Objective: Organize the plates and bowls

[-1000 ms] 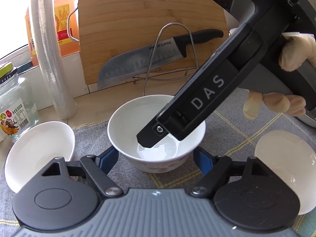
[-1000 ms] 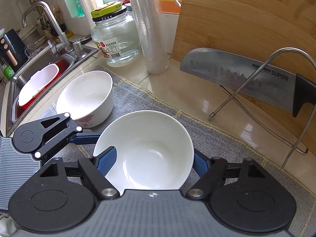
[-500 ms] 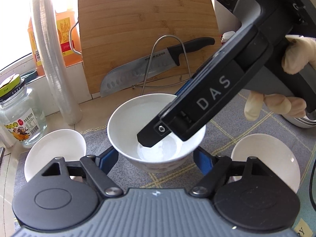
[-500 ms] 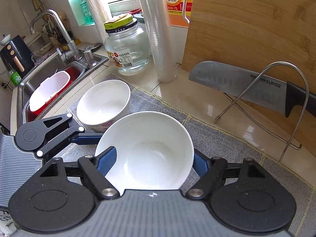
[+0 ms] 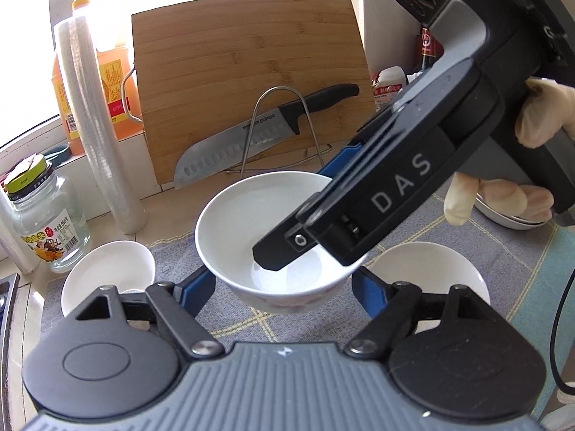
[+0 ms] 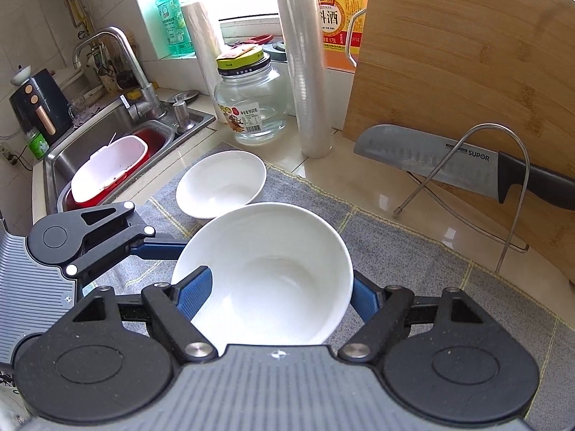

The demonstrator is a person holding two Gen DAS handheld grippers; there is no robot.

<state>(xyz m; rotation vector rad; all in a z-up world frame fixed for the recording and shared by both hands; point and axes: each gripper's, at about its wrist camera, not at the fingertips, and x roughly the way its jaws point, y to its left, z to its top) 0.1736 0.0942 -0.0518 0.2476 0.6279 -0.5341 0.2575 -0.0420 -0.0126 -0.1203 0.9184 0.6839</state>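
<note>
A white bowl (image 5: 258,237) with a pink pattern hangs above the grey mat, held from two sides. My left gripper (image 5: 280,287) is shut on its near wall. My right gripper (image 6: 276,294) is shut on the same bowl (image 6: 266,269); it also shows in the left wrist view (image 5: 377,212), reaching in from the right. A second white bowl (image 5: 107,273) sits on the mat to the left, also in the right wrist view (image 6: 222,186). A third white bowl (image 5: 427,269) sits on the mat to the right.
A bamboo cutting board (image 5: 248,72) and a knife (image 5: 266,136) on a wire stand lean at the back. A plastic wrap roll (image 5: 97,122) and a glass jar (image 5: 46,222) stand at left. The sink (image 6: 107,151) lies further left. Metal plates (image 5: 510,215) lie at right.
Both grippers have risen together with the bowl; it now hangs higher above the mat, and the counter items look farther away.
</note>
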